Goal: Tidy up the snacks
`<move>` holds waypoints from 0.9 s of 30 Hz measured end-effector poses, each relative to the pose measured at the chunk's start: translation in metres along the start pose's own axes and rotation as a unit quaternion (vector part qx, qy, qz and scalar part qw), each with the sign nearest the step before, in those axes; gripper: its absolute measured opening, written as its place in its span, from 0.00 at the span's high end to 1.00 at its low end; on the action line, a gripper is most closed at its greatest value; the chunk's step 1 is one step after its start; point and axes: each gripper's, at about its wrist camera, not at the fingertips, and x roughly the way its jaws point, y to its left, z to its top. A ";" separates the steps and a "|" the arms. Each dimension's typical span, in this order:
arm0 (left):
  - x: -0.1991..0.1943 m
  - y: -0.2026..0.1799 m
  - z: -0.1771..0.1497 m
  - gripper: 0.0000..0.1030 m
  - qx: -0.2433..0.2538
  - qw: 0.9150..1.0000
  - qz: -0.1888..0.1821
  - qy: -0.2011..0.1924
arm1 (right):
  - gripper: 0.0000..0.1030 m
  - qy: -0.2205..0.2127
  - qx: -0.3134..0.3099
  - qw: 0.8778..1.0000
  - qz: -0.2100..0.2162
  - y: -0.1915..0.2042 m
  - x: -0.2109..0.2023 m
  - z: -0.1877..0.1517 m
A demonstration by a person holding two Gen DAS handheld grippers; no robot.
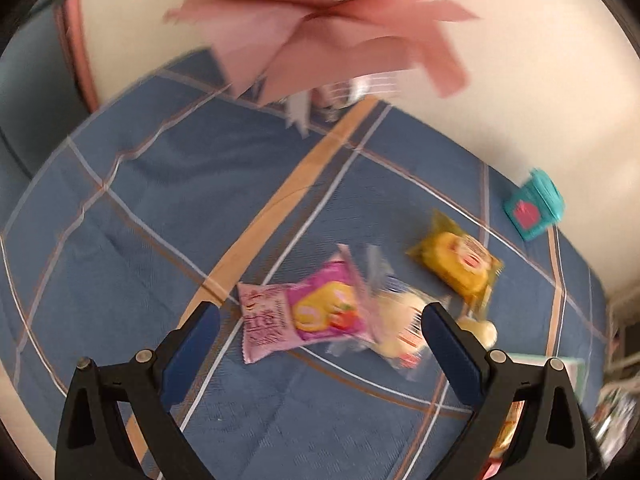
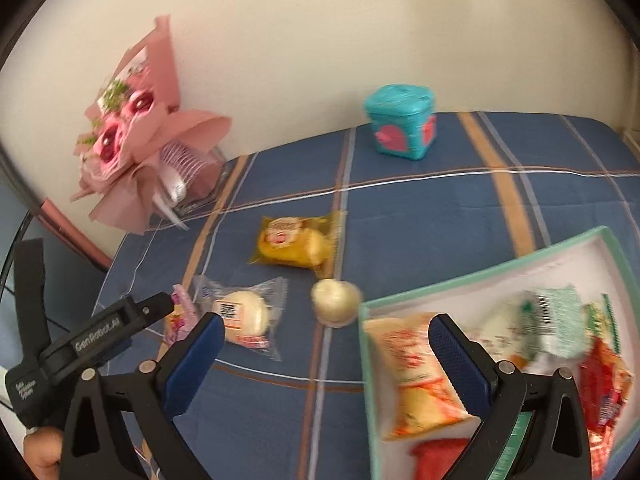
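Note:
My left gripper (image 1: pixel 320 330) is open and empty, its jaws wide on either side of a pink snack packet (image 1: pixel 304 316) lying on the blue plaid cloth. A clear-wrapped white bun (image 1: pixel 400 326), a yellow cake packet (image 1: pixel 460 266) and a small round white sweet (image 1: pixel 480 330) lie beside it. My right gripper (image 2: pixel 326 342) is open and empty above the cloth at the left rim of a teal-edged white tray (image 2: pixel 472 276) holding several snack packets. The bun (image 2: pixel 246 314), yellow packet (image 2: pixel 296 244), round sweet (image 2: pixel 334 300) and left gripper (image 2: pixel 158 306) also show in the right wrist view.
A pink-wrapped flower bouquet (image 2: pixel 132 148) leans on the wall at the back left; it also shows in the left wrist view (image 1: pixel 320 28). A teal box with pink hearts (image 2: pixel 400 124) stands at the back. The cloth edge drops off at the left.

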 end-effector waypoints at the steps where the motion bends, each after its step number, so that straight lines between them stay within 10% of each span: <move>1: 0.004 0.004 0.001 0.02 -0.008 1.000 -0.001 0.004 | 0.00 0.004 -0.003 1.000 0.005 0.006 0.006 0.000; 27: 0.070 0.046 0.002 0.03 -0.134 0.986 -0.063 0.082 | 0.07 0.073 -0.017 0.995 0.059 0.065 0.119 -0.023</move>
